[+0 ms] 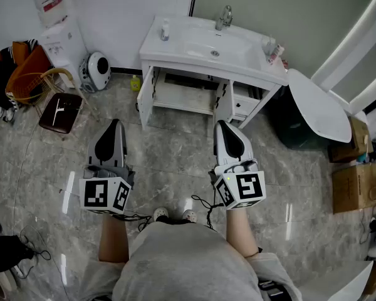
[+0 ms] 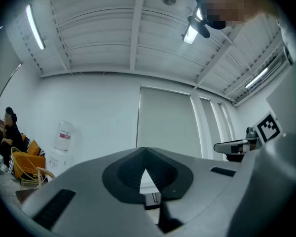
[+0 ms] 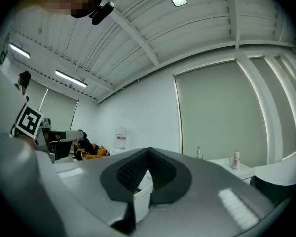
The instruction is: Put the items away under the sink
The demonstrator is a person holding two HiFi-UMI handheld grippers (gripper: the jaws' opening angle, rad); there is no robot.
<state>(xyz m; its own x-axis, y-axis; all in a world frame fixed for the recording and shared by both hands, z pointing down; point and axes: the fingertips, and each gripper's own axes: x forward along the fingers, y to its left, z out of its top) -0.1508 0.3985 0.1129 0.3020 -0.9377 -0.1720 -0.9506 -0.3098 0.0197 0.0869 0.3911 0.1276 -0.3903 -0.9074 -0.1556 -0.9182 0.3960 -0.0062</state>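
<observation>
Found the small bottle [image 1: 165, 29] standing upright at the eleven o'clock corner of the sink top [image 1: 175, 54], long axis vertical and cap up. Found a tube [image 1: 277, 54] and a cup [image 1: 267, 44] close together at the two o'clock corner, past the faucet [image 1: 224, 17]. Saw the tube upright too, side-on in the right gripper view. Below, saw the cabinet [image 1: 175, 96] with its doors [image 1: 146, 96] swung open and a pale shelf showing inside; could not tell its contents. Held the left gripper [image 1: 113, 124] at eight o'clock of the head view and the right gripper [image 1: 220, 125] at four o'clock, side by side, noses toward twelve, well short of the vanity. Kept both pairs of jaws closed tip to tip, with nothing gripped in either. Caught the open cabinet from the head view alone. Picked up a water dispenser [image 2: 64, 141] and a seated person [image 2: 9, 127] at nine o'clock in the left gripper view, plus the ceiling lights [image 2: 34, 27] overhead — none of that sideways detail came from above.
</observation>
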